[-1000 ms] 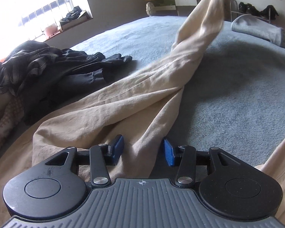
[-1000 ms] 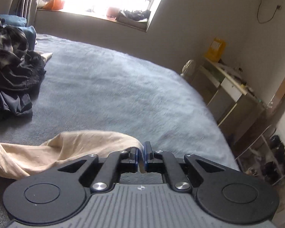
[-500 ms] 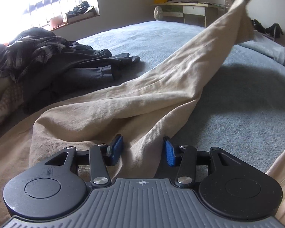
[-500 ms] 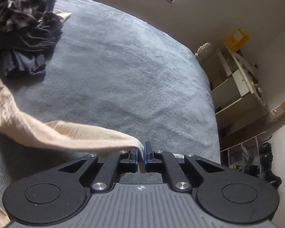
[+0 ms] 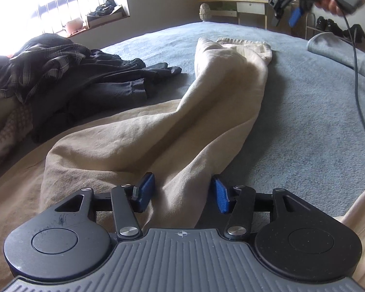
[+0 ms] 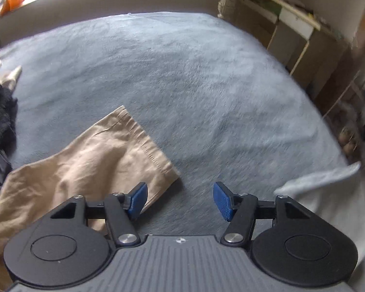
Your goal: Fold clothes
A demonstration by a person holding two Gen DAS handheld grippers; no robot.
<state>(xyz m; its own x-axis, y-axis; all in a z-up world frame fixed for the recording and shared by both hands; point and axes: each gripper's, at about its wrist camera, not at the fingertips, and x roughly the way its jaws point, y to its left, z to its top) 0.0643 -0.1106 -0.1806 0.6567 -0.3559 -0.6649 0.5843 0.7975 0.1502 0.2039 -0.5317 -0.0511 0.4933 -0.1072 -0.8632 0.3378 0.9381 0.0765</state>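
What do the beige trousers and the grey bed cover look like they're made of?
Beige trousers: a woven, matte cloth, likely cotton twill; fine diagonal ribbing and a stitched hem show. Grey bed cover: soft, fuzzy pile, probably fleece or plush; the exact fibre can't be told.

left wrist view sits low, close over beige trousers (image 5: 206,112), facing along bed (image 5: 304,121) toward desk (image 5: 243,2). right wrist view looks steeply down from higher, over trouser hem (image 6: 138,143). both share trousers, bed, desk (image 6: 289,17); left view catches right gripper (image 5: 286,19).
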